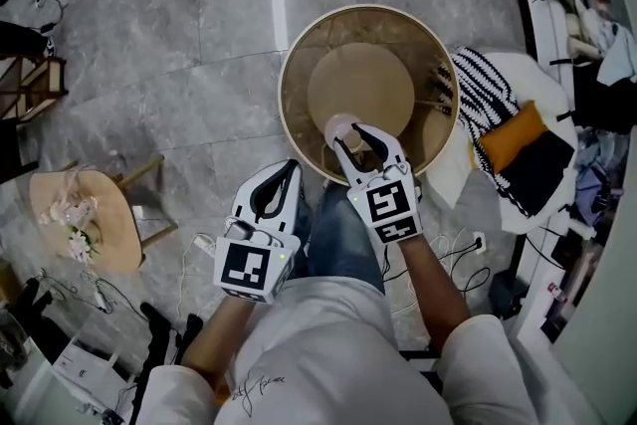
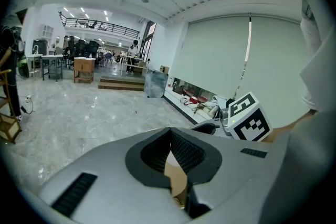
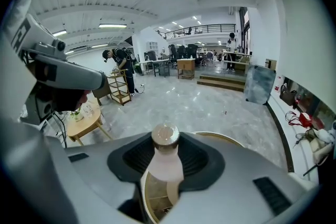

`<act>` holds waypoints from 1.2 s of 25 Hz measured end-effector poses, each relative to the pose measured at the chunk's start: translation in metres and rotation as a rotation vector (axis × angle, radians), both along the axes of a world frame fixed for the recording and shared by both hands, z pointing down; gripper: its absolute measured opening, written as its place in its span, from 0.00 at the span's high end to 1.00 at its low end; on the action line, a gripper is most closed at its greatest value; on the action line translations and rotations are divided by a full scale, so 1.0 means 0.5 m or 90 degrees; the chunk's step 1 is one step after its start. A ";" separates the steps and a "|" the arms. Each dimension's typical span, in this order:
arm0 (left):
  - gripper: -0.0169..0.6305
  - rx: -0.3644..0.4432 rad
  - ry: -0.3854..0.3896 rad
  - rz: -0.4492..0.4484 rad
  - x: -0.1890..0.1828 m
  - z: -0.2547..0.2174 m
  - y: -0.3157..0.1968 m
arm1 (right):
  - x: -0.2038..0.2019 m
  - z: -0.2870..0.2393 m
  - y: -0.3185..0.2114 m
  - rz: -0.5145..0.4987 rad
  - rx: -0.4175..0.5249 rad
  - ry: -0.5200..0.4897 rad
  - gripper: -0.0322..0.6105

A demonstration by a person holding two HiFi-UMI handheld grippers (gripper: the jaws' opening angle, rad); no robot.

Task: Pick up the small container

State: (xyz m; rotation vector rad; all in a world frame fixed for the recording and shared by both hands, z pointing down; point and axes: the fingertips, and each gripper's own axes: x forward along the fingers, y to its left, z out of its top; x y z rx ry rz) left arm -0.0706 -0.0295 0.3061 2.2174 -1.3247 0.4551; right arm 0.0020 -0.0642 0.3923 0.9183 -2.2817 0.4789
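The small container (image 1: 341, 127) is a frosted pinkish bottle with a round golden cap. My right gripper (image 1: 348, 136) is shut on it and holds it just above the near side of a round rattan table (image 1: 299, 55). In the right gripper view the bottle (image 3: 166, 162) stands upright between the dark pads (image 3: 137, 157), cap uppermost, with the table's rim (image 3: 223, 137) below. My left gripper (image 1: 292, 166) hangs lower left by the person's knee, jaws closed tip to tip with nothing in them; the left gripper view shows the same gripper (image 2: 169, 131).
A straw hat (image 1: 80, 214) lies on a small wooden stool at the left. At the right are striped cloth and an orange cushion (image 1: 513, 132) on a white seat. Cables (image 1: 453, 254) trail on the marble floor. The person's jeans-clad legs (image 1: 338, 239) are below the table.
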 end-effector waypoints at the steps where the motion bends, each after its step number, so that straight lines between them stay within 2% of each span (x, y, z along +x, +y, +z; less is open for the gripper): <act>1: 0.95 0.002 0.002 0.002 0.000 -0.004 0.001 | -0.001 -0.006 0.005 -0.002 -0.002 -0.001 0.72; 7: 0.95 0.019 0.014 0.012 -0.005 -0.030 0.010 | -0.012 -0.047 0.029 -0.008 0.006 -0.007 0.72; 12: 0.95 0.025 0.043 0.006 -0.001 -0.065 0.017 | -0.007 -0.092 0.048 -0.020 0.012 -0.007 0.72; 18: 0.95 0.040 0.036 0.035 0.002 -0.095 0.042 | -0.013 -0.154 0.075 -0.030 0.017 -0.027 0.72; 30: 0.95 0.058 0.051 0.053 -0.002 -0.142 0.074 | -0.019 -0.250 0.116 -0.037 0.046 -0.041 0.72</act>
